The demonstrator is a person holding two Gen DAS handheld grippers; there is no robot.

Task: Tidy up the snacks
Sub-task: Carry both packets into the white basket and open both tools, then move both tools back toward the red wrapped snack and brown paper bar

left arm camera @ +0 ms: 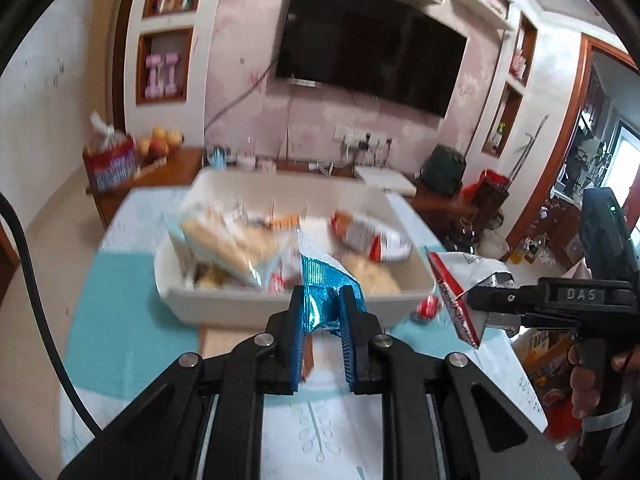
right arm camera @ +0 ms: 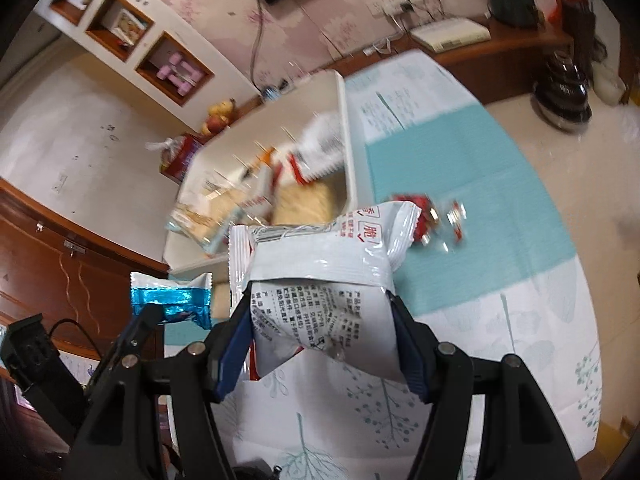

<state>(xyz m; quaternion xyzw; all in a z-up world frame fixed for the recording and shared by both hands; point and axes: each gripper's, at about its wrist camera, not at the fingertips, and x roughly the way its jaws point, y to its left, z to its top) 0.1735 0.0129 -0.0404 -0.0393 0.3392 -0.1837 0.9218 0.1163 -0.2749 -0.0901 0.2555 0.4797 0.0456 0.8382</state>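
- the blue foil snack packet [left arm camera: 320,280] is sitting pinched in the left claw [left arm camera: 322,300], its long axis running away from the fingers and up toward the white bin [left arm camera: 280,304], its silvery crimped end leading.
- the left claw is squeezing narrow on that packet, holding it above the worktop [left arm camera: 120,308], just before the bin's near wall.
- the white snack pack [right arm camera: 320,280] with red and black print is lying crosswise in the right claw [right arm camera: 320,320], its long axis running side to side and its printed back facing the camera.
- the right claw is gripping it at a middling width, off the worktop.
- the bin is holding blurred biscuit packs.
- small red wrapped candies [right arm camera: 432,216] are lying on the teal cloth beside the bin.
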